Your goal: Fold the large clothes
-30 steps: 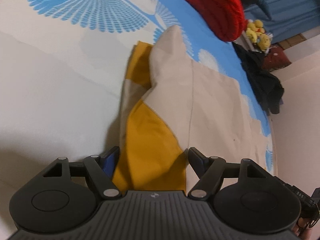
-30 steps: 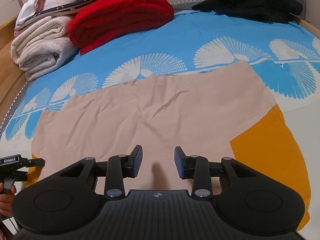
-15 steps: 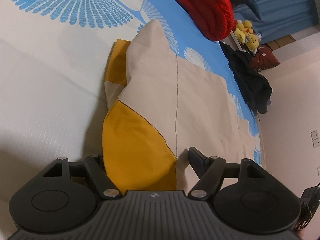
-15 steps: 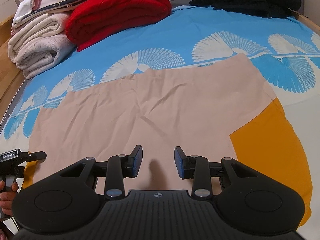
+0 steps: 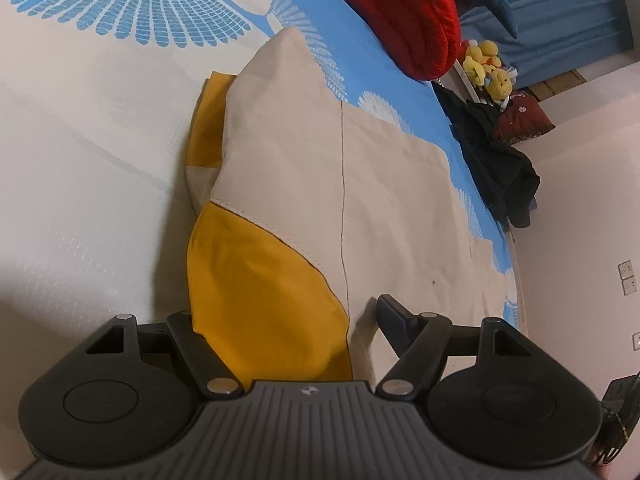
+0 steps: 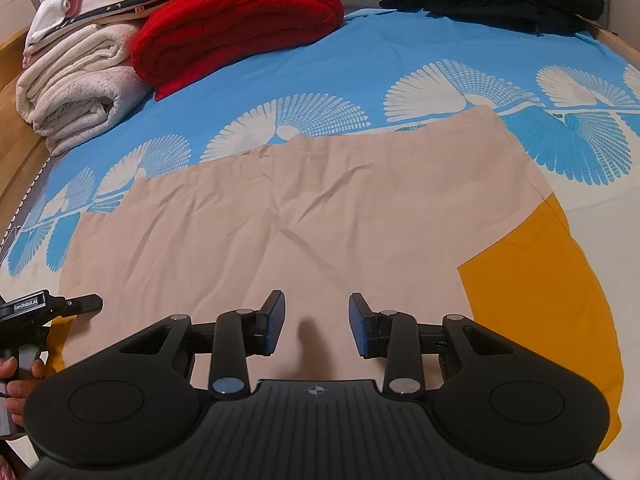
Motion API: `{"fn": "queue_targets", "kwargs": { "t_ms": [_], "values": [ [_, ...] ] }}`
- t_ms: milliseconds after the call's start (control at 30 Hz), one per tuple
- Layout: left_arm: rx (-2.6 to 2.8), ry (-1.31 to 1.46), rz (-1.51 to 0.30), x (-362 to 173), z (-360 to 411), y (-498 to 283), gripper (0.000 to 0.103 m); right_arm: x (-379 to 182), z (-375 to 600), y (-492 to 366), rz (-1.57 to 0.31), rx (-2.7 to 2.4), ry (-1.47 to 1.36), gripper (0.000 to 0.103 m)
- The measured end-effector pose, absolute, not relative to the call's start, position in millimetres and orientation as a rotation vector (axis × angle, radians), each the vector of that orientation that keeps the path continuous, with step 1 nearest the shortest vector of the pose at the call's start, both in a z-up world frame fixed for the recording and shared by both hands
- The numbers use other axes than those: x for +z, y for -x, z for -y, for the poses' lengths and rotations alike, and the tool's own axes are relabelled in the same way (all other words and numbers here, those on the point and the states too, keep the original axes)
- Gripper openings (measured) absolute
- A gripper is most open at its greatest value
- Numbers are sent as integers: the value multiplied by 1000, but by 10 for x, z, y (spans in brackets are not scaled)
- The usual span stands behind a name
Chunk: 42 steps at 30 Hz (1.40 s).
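In the right wrist view, going left to right, a rolled stack of pale blankets lay at 10 o'clock against the bed edge, with a folded red quilt touching it at 11 o'clock. At 9 o'clock the left gripper entered the frame, held by a hand; from this view its opening could not be judged. The beige-and-mustard garment was spread flat on the blue fan-print bedsheet, filling the centre of the frame, with a mustard panel at 3 to 4 o'clock and a second mustard corner showing just beside the left gripper. The right gripper hovered over the near edge of the beige cloth with its jaws parted — nothing lay between the blue pads, and whether the fingers touched the fabric could not be determined. A heap of black clothing sat at 1 o'clock on the far bed edge. In the left wrist view, the left gripper stood wide open; a lifted mustard fold of the garment rose between its fingers and hid the left fingertip, while the right finger stood clear of the cloth — no grip was evident. Yellow plush toys sat at 1 o'clock beyond the quilt.
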<state>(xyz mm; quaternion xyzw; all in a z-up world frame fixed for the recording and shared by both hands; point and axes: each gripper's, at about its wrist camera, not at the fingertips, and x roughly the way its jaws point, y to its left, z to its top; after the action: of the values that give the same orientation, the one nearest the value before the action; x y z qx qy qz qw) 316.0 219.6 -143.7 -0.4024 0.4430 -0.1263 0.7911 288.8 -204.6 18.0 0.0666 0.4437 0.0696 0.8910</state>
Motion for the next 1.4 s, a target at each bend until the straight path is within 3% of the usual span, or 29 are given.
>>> {"fn": "queue_targets", "kwargs": {
  "t_ms": [67, 133, 233, 400, 533, 833, 1033, 1200, 1400],
  "values": [
    [-262, 834, -949, -1421, -2177, -3158, 61, 185, 2037, -2882, -921, 148, -138, 37],
    [-275, 830, -946, -1420, -2173, -3154, 30, 188, 2022, -2880, -920, 158, -138, 37],
    [-306, 799, -919, -1327, -2142, -3144, 13, 190, 1975, -2879, -918, 205, -146, 37],
    [-306, 777, -905, -1188, -2142, -3102, 9, 133, 1717, -2875, -929, 353, -125, 37],
    [-298, 717, -887, -1009, -2174, -3045, 8, -250, 1486, -2987, -1077, 280, 0, 37],
    [-199, 648, -851, -475, -2701, -2718, 7, -480, 929, -3106, -1136, 321, -73, 37],
    [-63, 489, -956, -444, -2705, -2648, 7, -579, 531, -3016, -1116, 377, 14, 34],
    [-143, 516, -885, -50, -2382, -2755, 7, -179, 902, -3040, -1016, 335, -115, 34],
    [-301, 490, -800, 572, -1276, -2850, 7, 447, 1820, -2915, -775, 213, -143, 36]
  ]
}}
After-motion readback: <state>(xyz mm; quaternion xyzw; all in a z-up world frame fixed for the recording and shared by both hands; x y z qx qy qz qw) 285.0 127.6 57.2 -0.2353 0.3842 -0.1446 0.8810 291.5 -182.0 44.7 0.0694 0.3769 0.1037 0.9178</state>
